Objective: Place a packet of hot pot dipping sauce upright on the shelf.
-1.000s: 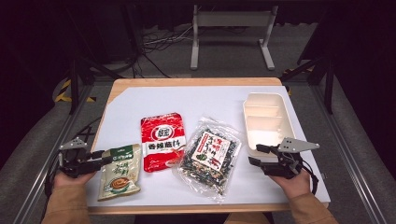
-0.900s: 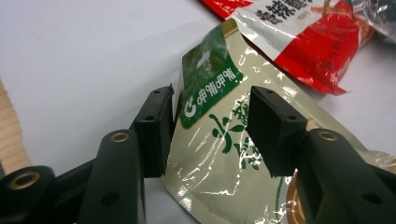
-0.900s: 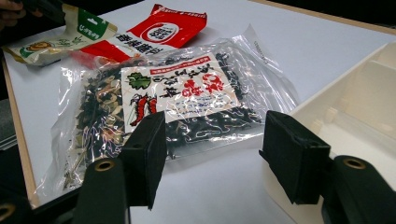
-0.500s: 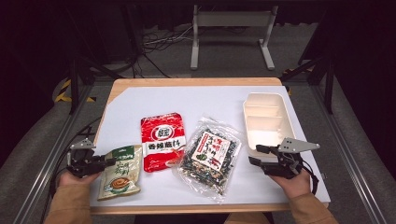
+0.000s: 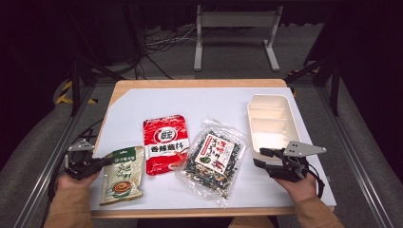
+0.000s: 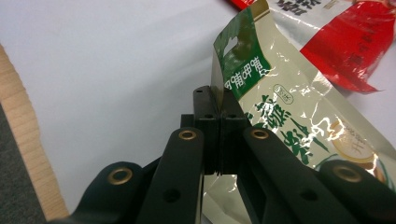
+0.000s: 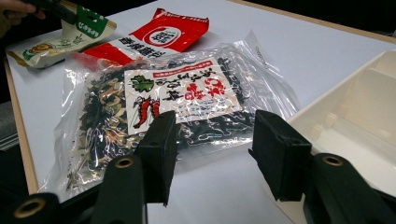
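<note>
Your left gripper [image 6: 219, 119] has its jaws clamped on the upper edge of the green-and-cream snack pouch [image 5: 121, 174]; they have just been closing, and in the left gripper view the pads meet on the foil with no gap. That pouch lies at the near left of the white table [image 5: 190, 99], its lower end close to the front edge. The pinch itself is hard to read from the high view, where your gripper's dark body covers the pouch's corner. The lower part of the pouch is cut off behind the jaws in the left gripper view, and its print is too crumpled and glossy to read.

Your right gripper [image 7: 212, 154] stands with its jaws apart and nothing between the pads; they have just been narrowing. It hovers over bare table just beside the clear bag of dried seaweed mix [image 7: 182, 102], whose near edge lies right ahead of the jaws.

Between the pouch and the clear bag lies the red seasoning packet [image 5: 165, 142], touching or overlapping both. The cream compartment tray [image 5: 273, 124] sits at the right, cut off by the edge of the right gripper view.
</note>
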`<state>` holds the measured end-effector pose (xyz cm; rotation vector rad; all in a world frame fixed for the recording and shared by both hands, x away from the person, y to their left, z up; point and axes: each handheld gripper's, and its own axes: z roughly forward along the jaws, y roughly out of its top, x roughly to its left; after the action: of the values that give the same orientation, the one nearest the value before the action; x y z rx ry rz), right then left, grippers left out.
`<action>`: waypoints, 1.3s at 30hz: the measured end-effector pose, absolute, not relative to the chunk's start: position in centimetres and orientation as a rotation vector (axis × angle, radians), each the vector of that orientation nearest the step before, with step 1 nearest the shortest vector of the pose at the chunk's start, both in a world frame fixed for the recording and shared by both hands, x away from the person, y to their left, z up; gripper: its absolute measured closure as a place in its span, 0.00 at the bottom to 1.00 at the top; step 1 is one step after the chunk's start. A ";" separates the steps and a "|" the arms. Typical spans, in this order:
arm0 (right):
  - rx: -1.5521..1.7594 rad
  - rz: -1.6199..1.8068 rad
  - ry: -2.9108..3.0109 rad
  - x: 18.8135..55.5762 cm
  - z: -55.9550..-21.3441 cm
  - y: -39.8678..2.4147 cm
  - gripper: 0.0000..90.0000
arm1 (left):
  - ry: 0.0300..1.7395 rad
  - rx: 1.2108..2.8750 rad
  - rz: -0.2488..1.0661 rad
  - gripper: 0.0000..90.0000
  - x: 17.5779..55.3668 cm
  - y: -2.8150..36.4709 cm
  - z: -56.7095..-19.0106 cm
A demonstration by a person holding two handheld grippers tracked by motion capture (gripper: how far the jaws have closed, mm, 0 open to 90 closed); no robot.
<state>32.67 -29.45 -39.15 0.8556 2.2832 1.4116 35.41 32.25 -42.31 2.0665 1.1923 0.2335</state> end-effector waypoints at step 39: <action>0.825 1.422 2.238 32.2 -38.9 -29.5 0.60 | 0.906 2.049 0.413 1.00 30.0 30.7 -33.9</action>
<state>32.19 -29.50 -38.85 0.8252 2.2378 1.4225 29.99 30.71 -33.89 2.0489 0.9063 0.4130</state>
